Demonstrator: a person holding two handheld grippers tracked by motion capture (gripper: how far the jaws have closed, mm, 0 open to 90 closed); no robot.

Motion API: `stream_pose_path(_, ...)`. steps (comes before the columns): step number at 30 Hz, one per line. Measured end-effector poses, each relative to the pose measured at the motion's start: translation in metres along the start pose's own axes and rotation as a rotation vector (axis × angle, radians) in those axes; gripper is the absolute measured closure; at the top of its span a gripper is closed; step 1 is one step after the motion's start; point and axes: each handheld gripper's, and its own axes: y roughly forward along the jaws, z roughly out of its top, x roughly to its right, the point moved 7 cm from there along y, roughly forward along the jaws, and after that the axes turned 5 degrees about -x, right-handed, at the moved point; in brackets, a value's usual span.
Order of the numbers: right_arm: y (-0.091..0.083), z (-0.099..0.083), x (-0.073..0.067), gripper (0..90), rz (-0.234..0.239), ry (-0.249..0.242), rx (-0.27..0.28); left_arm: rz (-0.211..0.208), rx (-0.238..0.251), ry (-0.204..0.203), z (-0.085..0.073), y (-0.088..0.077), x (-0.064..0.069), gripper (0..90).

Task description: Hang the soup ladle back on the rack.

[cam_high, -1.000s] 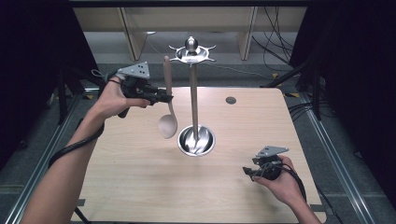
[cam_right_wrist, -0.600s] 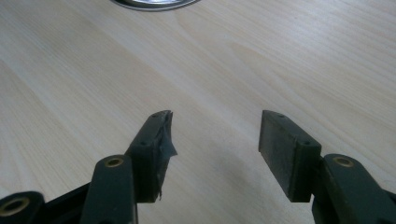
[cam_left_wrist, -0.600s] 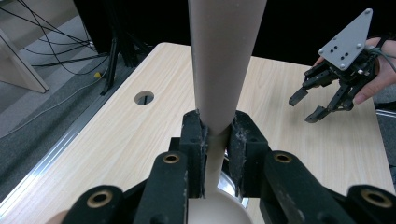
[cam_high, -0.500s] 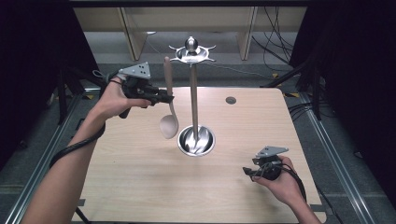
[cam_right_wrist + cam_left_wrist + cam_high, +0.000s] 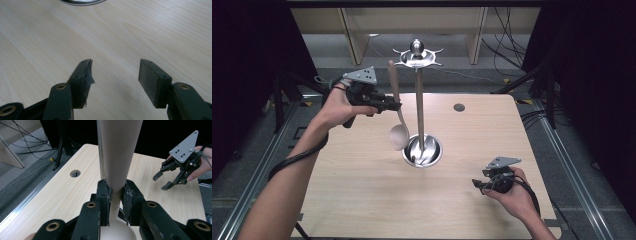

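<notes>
**Little has changed: spoon stays held beside the stand**

High view: the left gripper [image 5: 387, 105] keeps the beige spoon [image 5: 397, 117] upright, bowl down, just beside the metal stand [image 5: 420, 107], unmoved from a second ago, so hanging seems pending.

Left gripper view: jaws clamp the spoon's handle.

Right gripper view: the right gripper [image 5: 115, 75] rests low over the table [image 5: 37, 37], jaws wide, empty.

Spoon [image 5: 398, 131] hangs just left of stand [image 5: 420, 107].
</notes>
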Motion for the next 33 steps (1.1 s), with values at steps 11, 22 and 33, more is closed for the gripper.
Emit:
stream_pose_path(11,0.0025,0.0011,-0.0012,44.7,-0.004,0.019,0.029,-0.016,-0.021,-0.032,0.0036,0.0009,0.0017,76.0)
stream_pose_path(22,0.0008,0.0000,0.0006,44.7,0.001,-0.005,0.003,0.000,-0.021,-0.025,0.0016,0.0040,0.0028,75.6)
stream_pose_path(33,0.0013,0.0006,0.0026,44.7,-0.005,-0.028,0.007,0.054,0.033,-0.028,0.0039,-0.0035,0.0061,70.2)
